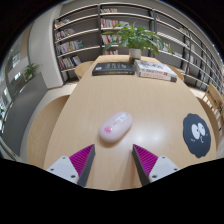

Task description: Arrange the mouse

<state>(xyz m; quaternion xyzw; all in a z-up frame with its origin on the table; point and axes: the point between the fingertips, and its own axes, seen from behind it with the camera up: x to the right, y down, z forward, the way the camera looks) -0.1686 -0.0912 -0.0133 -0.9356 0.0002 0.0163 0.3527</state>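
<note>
The jaws stand open, with nothing between them: the gripper (113,163) shows its two fingers at six o'clock, each with a magenta pad (82,161) turned inward, and bare wood fills the gap.

Just ahead of the fingers, toward twelve o'clock and a touch left of the middle line, the mouse (116,125) lies on the counter (90,100). It is white or pale pink, oval, set at a slant with one end toward one o'clock. It is apart from both fingers, touching neither.

At about three o'clock from the mouse, near the counter's edge, lies a round black mat (197,134) with a cartoon face of two white eyes and a mouth.

Farther off at twelve o'clock, at the counter's far end, a dark book (113,68) lies flat beside a stack of books (156,70); their covers are too small to read. Behind them stands a potted plant (137,40), and beyond it rise bookshelves (80,35) filled with books.
</note>
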